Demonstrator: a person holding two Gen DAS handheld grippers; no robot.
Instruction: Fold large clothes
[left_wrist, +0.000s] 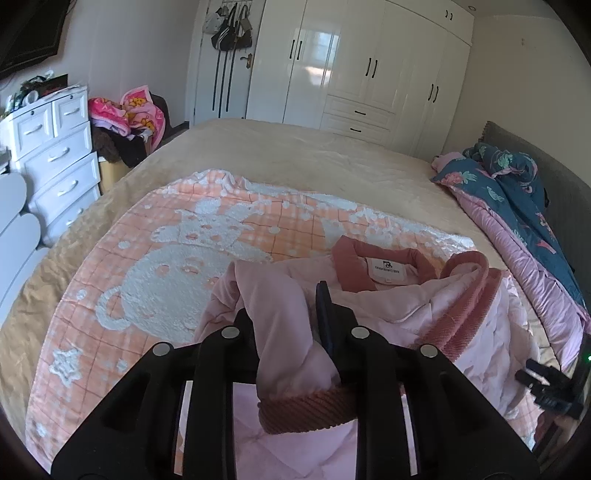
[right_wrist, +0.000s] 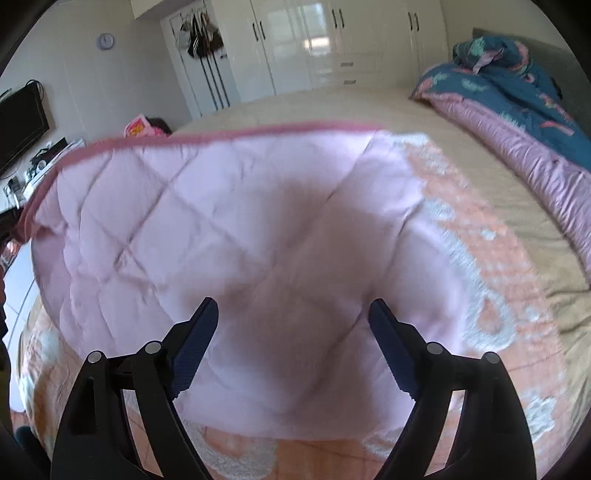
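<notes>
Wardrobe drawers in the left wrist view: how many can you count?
2. Both sit in the wardrobe below its middle doors: the upper drawer, and the lower drawer directly beneath it. The bed may hide more lower down.

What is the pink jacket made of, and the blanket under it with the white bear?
The jacket looks like smooth, faintly shiny padded cloth: diamond stitching puffs it up. Its darker pink cuff looks like ribbed knit, with fine ridges. The blanket seems a soft checked cloth; its white shapes look fuzzy and raised, like towelling. The exact fibres cannot be told.
</notes>
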